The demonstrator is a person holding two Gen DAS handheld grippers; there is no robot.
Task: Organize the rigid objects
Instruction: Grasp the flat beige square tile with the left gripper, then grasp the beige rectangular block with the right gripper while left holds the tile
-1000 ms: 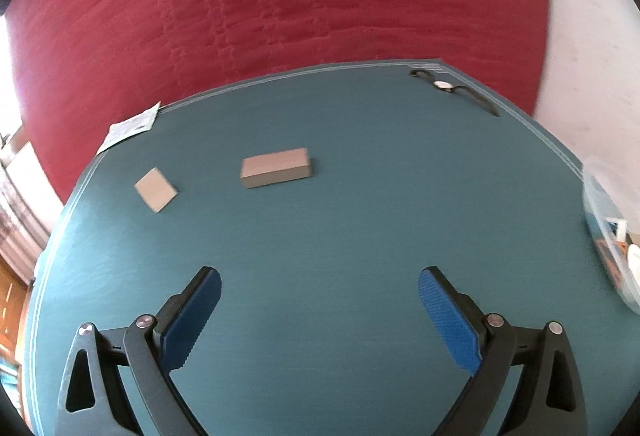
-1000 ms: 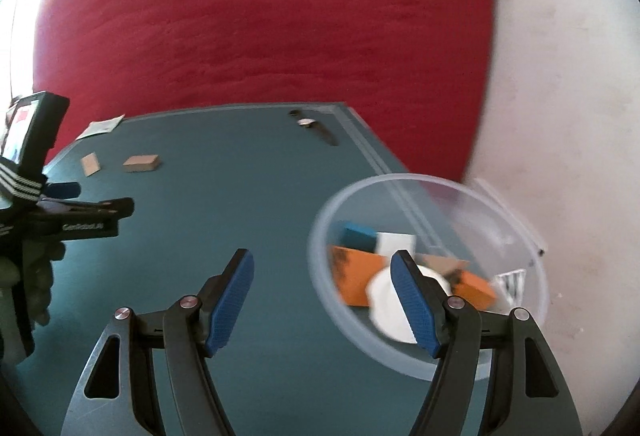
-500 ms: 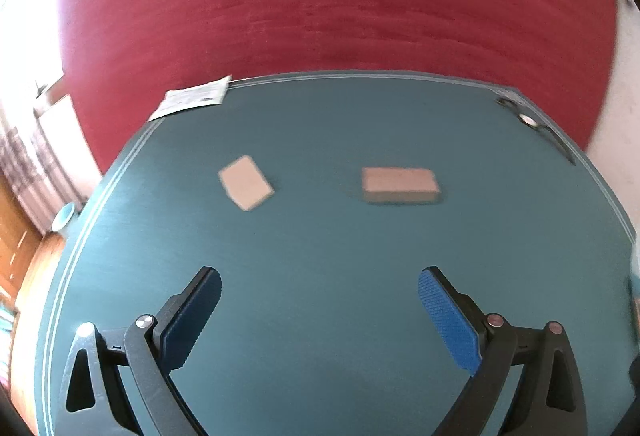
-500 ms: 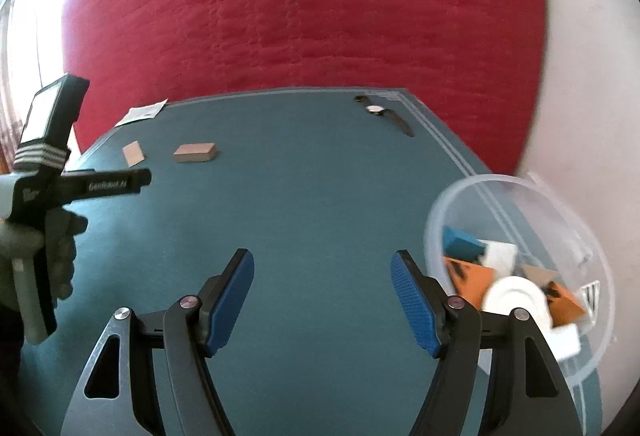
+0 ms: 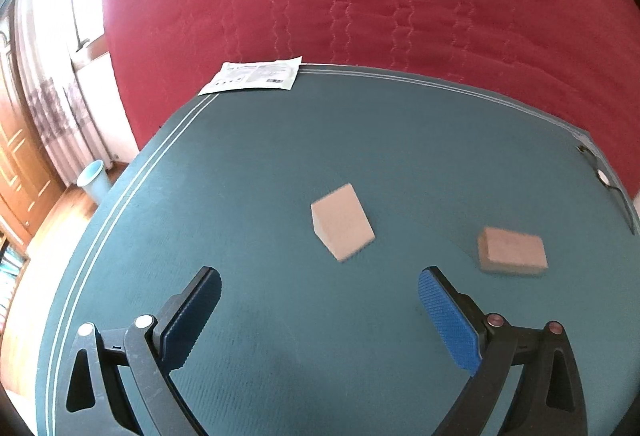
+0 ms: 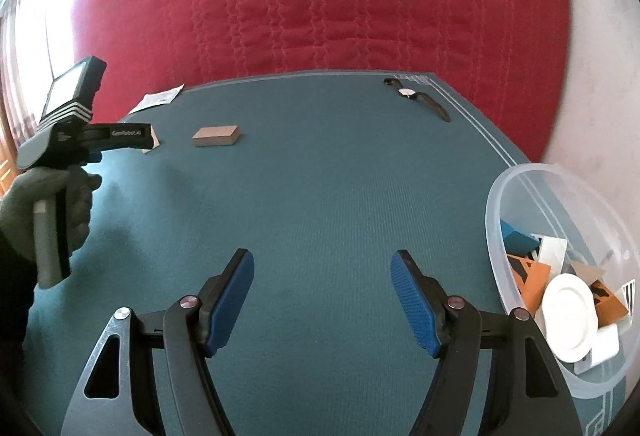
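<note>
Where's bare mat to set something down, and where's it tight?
Free: the wide stretch of teal mat between the tan block and the clear bowl, and the near strip ahead of the right gripper. Both grippers' jaws are open and empty. Tight: the bowl is crammed; two tan pieces sit close ahead of the left gripper; a watch occupies the far corner.

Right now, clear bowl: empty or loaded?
Loaded. The clear bowl holds a white disc, orange pieces and a blue block.
</note>
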